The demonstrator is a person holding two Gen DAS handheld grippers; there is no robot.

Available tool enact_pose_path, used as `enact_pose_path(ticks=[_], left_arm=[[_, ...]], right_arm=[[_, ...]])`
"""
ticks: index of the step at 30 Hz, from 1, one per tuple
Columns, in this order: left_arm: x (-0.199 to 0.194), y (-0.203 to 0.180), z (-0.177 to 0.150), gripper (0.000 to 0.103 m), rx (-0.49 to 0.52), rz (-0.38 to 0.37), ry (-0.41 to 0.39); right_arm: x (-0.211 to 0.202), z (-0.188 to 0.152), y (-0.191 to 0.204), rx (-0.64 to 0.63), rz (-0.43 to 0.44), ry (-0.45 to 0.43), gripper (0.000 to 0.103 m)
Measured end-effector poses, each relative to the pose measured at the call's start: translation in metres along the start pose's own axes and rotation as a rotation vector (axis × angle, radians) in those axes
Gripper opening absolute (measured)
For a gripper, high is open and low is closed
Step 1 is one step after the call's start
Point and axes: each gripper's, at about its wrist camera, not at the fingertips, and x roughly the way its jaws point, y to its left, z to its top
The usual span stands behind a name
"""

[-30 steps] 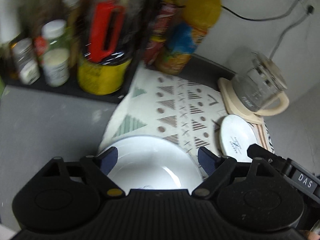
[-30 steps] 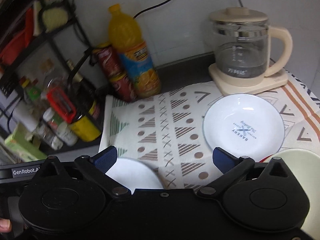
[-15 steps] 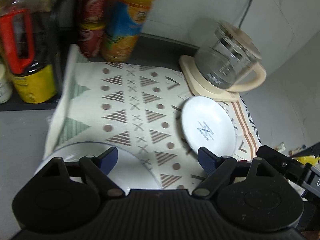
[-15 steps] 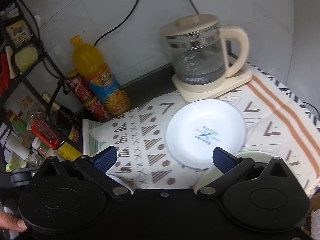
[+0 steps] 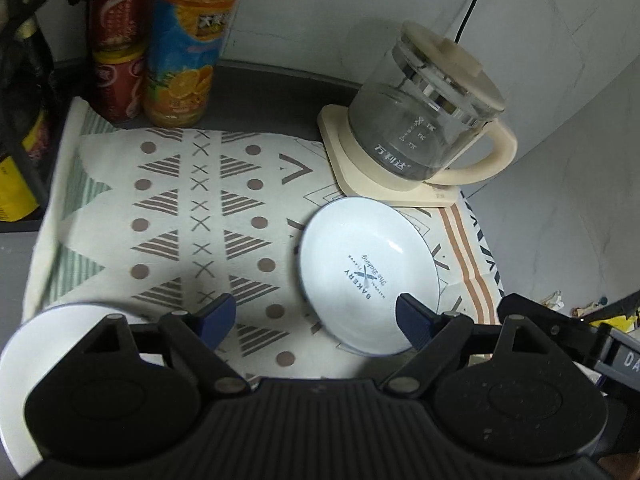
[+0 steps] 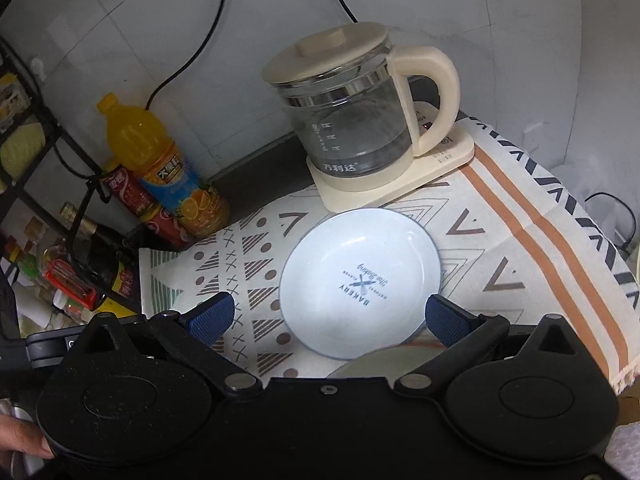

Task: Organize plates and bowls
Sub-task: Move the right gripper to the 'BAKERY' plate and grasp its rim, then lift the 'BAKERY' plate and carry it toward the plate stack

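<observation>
A white plate (image 5: 360,276) (image 6: 360,280) printed with blue "BAKERY" lettering lies on the patterned cloth (image 5: 192,216) (image 6: 500,248). My left gripper (image 5: 316,318) stands open above the cloth, its right fingertip over the plate's near edge. A plain white bowl (image 5: 40,336) sits at the lower left of the left wrist view, mostly hidden behind the gripper body. My right gripper (image 6: 328,316) is open with the printed plate framed between its blue pads, not touching it. A pale dish rim (image 6: 372,364) peeks out just under the right gripper.
A glass kettle (image 5: 424,120) (image 6: 352,112) on a cream base stands behind the plate. An orange juice bottle (image 5: 184,48) (image 6: 160,168) and red cans (image 5: 116,40) stand at the back left by a black rack of bottles (image 6: 80,264). The wall is close behind.
Both grippers swung to the right across the cloth. The white bowl slid to the left wrist view's lower left, and the printed plate now lies ahead of both grippers.
</observation>
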Motion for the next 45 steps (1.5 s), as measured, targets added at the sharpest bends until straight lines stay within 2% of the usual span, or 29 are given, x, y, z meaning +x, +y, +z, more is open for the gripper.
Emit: enact_pose_path(ticks=[6, 10, 15, 19, 24, 27, 31, 40, 45], left_arm=[[0.024, -0.005, 0.000, 0.084, -0.094, 0.009, 0.013], [0.037, -0.003, -0.001, 0.077, -0.158, 0.010, 0.015], [0.053, -0.007, -0.001, 0.058, -0.188, 0.019, 0.020], [0.069, -0.009, -0.004, 0.040, -0.215, 0.047, 0.034], [0.088, -0.007, -0.009, 0.034, -0.255, 0.056, 0.052], [0.097, -0.006, -0.010, 0.029, -0.265, 0.068, 0.049], [0.105, 0.001, -0.013, 0.021, -0.314, 0.064, 0.052], [0.118, 0.008, -0.017, 0.013, -0.335, 0.048, 0.069], [0.118, 0.007, -0.018, 0.013, -0.318, 0.048, 0.059]], right_arm=[[0.015, 0.023, -0.032, 0.030, 0.026, 0.046, 0.102], [0.030, 0.035, -0.050, 0.047, 0.060, 0.102, 0.096], [0.055, 0.044, -0.062, 0.015, 0.085, 0.191, 0.070], [0.073, 0.046, -0.069, -0.025, 0.082, 0.249, 0.058], [0.092, 0.048, -0.082, -0.035, 0.113, 0.298, 0.056], [0.107, 0.047, -0.089, -0.029, 0.137, 0.334, 0.041], [0.120, 0.048, -0.093, -0.046, 0.140, 0.338, 0.038], [0.145, 0.041, -0.101, -0.054, 0.151, 0.416, 0.030], [0.151, 0.034, -0.103, -0.046, 0.183, 0.420, 0.019]])
